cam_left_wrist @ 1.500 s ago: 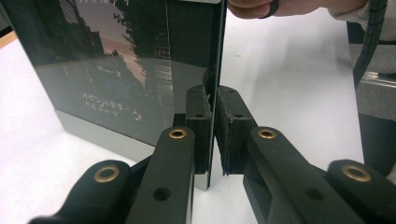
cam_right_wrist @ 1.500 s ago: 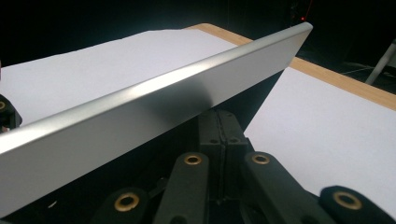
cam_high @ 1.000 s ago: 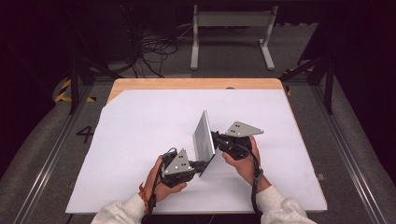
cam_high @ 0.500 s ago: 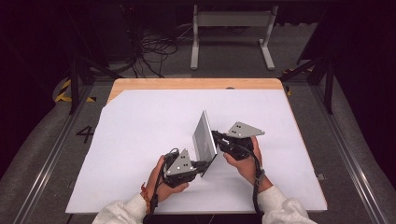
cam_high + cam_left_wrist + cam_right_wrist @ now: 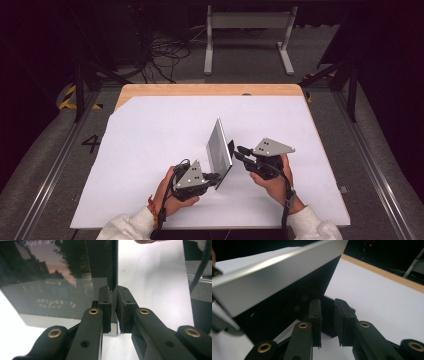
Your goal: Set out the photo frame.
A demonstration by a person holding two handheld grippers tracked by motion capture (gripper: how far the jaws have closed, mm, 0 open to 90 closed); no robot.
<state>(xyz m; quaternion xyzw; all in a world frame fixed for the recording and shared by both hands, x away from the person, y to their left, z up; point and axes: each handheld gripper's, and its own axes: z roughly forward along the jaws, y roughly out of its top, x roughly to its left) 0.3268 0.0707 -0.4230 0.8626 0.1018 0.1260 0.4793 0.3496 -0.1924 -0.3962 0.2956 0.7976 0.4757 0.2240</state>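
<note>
White paper covers most of the wooden table (image 5: 150, 90), and near its front edge a person works with 2 black grippers. Between them stands a thin, flat tablet (image 5: 219, 146), tipped up on edge so that its silver back faces the left side of the table and its dark glass side faces the right.

In the high view the left gripper (image 5: 214, 176) sits low at the tablet's near corner, held in the left hand (image 5: 167, 196). Its own camera shows the 2 pads pinched onto the tablet's thin edge (image 5: 113, 270), one on each face, with only the thickness of the tablet between them. The glossy dark face of the tablet mirrors a dim scene beside the jaws. So this gripper is clamped on the tablet and bears it.

The right gripper (image 5: 239, 152) is just beside the tablet's dark face, held in the right hand (image 5: 272, 182), a cable trailing down past the wrist. Its jaws have just been opening. In the right gripper view they stand apart with a clear gap, and nothing lies between the pads; the tablet's silver back (image 5: 274, 272) slants across above them and its dark face sits close behind the fingertips. I cannot tell whether a fingertip touches the glass.
</note>
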